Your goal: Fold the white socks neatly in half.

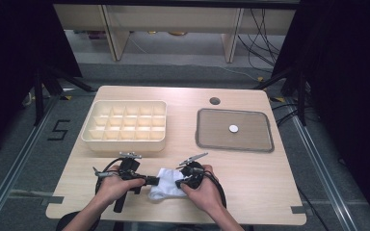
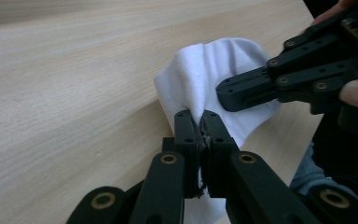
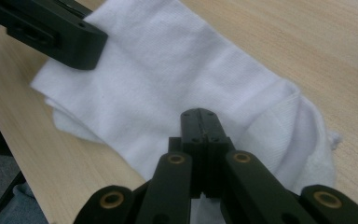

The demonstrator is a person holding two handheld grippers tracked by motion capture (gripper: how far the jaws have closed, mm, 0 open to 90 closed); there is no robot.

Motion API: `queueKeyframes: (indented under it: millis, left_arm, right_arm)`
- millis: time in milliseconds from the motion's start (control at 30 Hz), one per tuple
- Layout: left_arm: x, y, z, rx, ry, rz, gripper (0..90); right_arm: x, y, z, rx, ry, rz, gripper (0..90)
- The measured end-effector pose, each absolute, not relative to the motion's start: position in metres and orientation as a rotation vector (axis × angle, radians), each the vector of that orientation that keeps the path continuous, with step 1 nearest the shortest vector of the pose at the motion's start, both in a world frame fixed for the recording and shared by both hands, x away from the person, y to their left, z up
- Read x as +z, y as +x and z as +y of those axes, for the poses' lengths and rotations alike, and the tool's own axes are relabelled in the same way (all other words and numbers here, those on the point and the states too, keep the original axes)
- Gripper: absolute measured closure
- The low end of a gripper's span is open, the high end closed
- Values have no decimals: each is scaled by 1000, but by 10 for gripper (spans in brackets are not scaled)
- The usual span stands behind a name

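Both hand-held grippers worked a white sock (image 1: 166, 186) at the near edge of the surface (image 1: 250, 178): the left hand-held gripper (image 2: 200, 122) clamped on a fold, the right hand-held gripper (image 3: 201, 122) pinched shut on the cloth. Folding looked under way, the far compartment box (image 1: 125, 126) not yet filled.

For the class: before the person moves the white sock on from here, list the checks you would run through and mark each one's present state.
1. Left gripper shut on the white fabric sock: ok, cloth is pinched between its jaws.
2. Right gripper holding the sock: cannot tell; its jaws are shut over the cloth, but no pinched fold shows.
3. Sock fully on the light wooden table: not ok; it lies close to the near edge.
4. Cream plastic compartment box free to take it: ok, the compartments look empty.
5. Grey flat tray out of the way: ok, it lies apart at the right.
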State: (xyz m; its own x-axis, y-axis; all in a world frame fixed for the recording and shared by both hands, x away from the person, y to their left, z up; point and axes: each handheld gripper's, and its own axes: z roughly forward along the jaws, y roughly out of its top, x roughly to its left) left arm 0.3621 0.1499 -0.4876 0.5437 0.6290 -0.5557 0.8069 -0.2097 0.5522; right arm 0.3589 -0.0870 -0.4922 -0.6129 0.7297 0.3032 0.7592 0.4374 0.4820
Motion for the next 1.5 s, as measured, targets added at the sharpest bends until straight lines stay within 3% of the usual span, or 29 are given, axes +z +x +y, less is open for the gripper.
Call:
queueKeyframes:
  millis: [333, 1500]
  left_arm:
    - [-473, 365, 139, -296, 1902, 1093, 866]
    - [-464, 372, 130, -309, 1879, 1069, 869]
  right_arm:
    - [-492, 359, -86, -923, -1366, -2625, 900]
    - [-500, 360, -76, -1059, -1357, -2603, 900]
